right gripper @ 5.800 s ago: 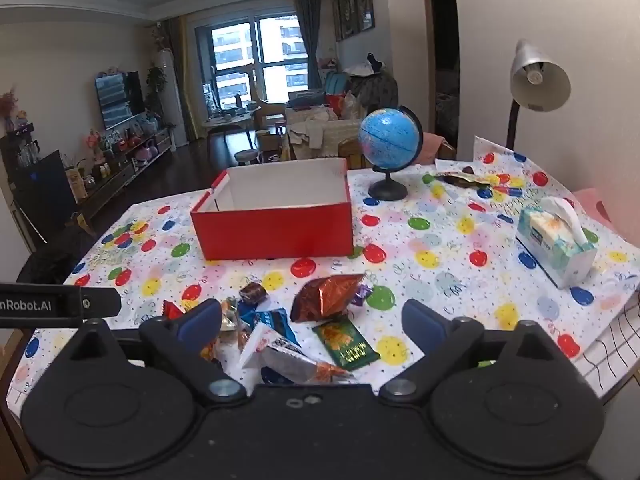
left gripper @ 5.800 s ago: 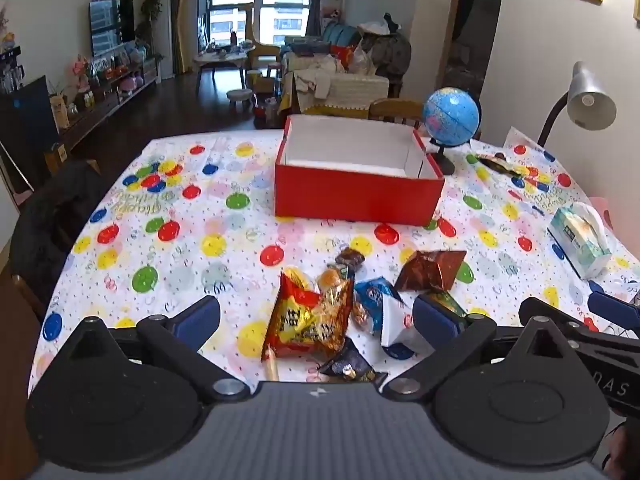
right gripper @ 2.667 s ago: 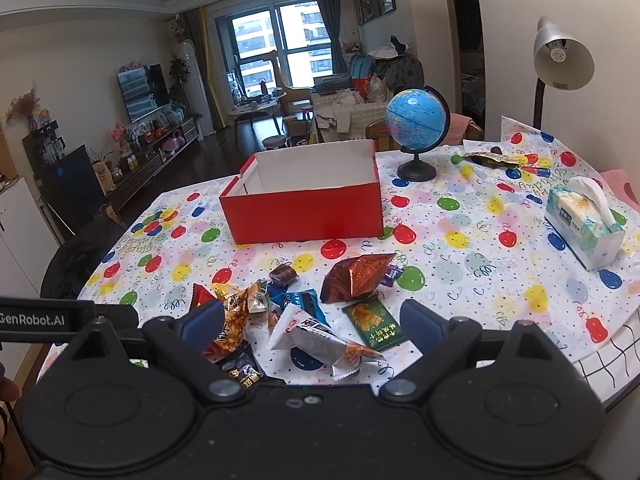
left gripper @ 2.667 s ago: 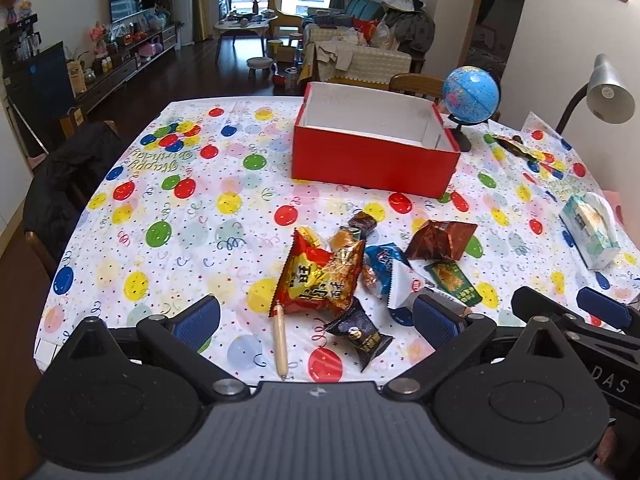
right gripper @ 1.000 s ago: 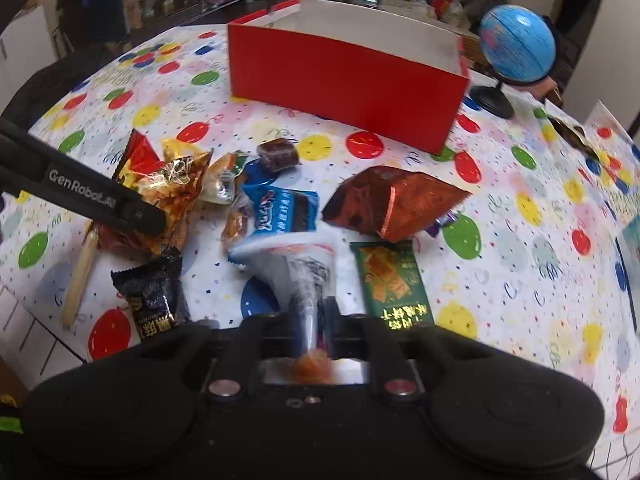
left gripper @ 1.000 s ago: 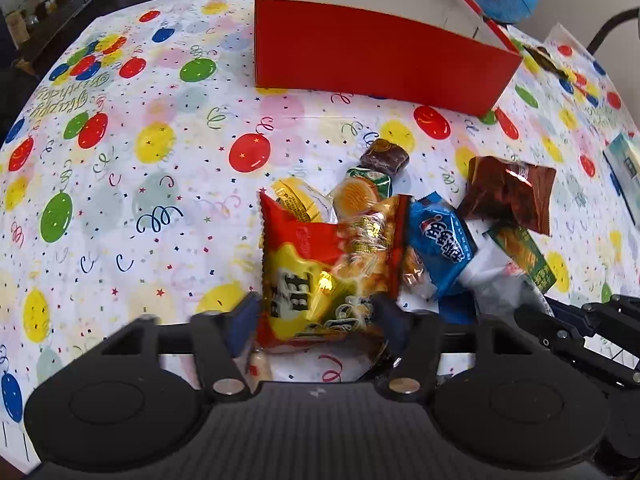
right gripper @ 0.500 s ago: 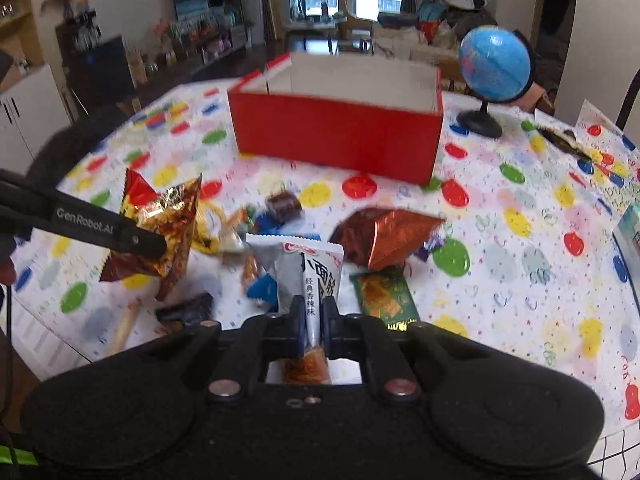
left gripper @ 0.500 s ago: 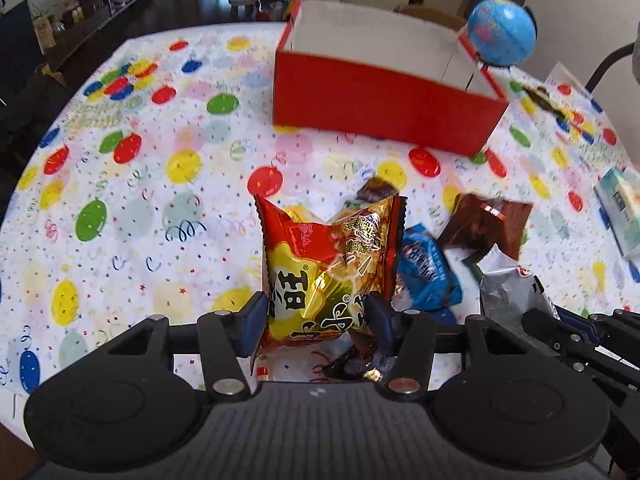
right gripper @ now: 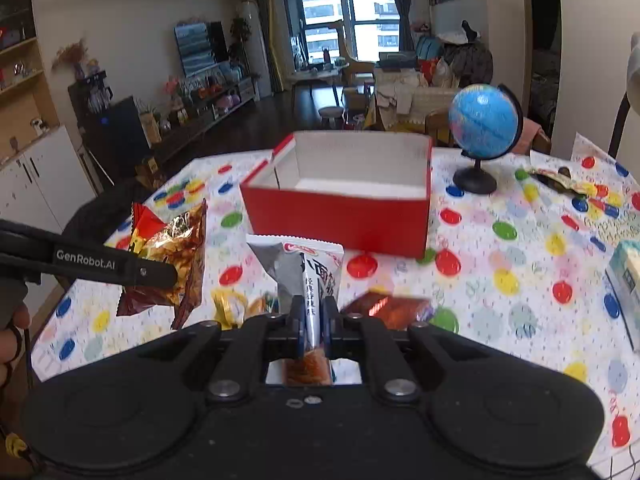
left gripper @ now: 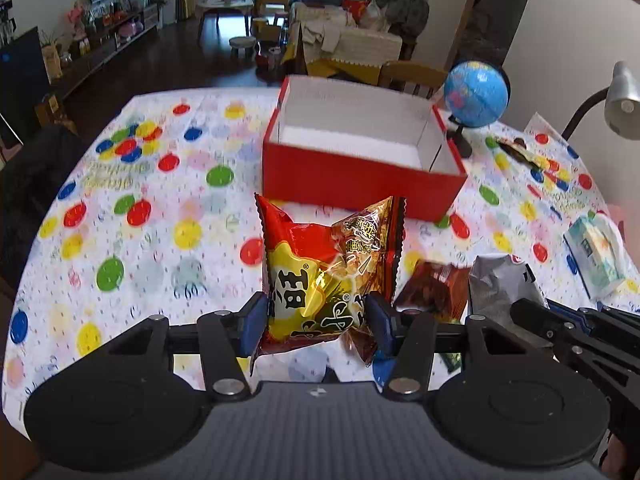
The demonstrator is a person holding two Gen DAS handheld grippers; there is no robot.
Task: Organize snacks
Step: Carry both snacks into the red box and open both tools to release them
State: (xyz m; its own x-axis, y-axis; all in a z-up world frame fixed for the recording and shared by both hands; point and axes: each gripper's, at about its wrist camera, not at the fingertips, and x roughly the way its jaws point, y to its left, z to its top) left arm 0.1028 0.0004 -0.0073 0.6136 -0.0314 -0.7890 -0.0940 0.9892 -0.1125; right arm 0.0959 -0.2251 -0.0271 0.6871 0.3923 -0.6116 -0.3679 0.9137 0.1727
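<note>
with my left gripper (left gripper: 316, 320) clamped on the red-and-gold snack bag (left gripper: 328, 268) and my right gripper (right gripper: 312, 326) pinching the silver packet (right gripper: 306, 270) above the table, i judge both need carrying to the far red box (left gripper: 360, 184).

red-gold bag (left gripper: 328, 276): glossy crinkled foil-like film, catching light, lower centre of the left view
silver-white packet (right gripper: 308, 276): shiny creased film, smooth printed front, centre of the right view
brown pack (left gripper: 436, 286): metallic, wrinkled wrapper, right of centre in the left view
box (left gripper: 360, 178): matt red card outside, plain white card inside
bench cloth (left gripper: 168, 216): smooth, faintly sheeny printed sheet with coloured dots
left tongs (left gripper: 316, 322): matt black plastic arms, blue rubbery-looking pads, bright metal rivets
right tongs (right gripper: 311, 326): matt black plastic, metal rivets
globe (right gripper: 482, 120): glossy blue ball on a black stand
tissue pack (left gripper: 596, 254): soft plastic wrap
floor (left gripper: 168, 60): dark polished wood, upper left
</note>
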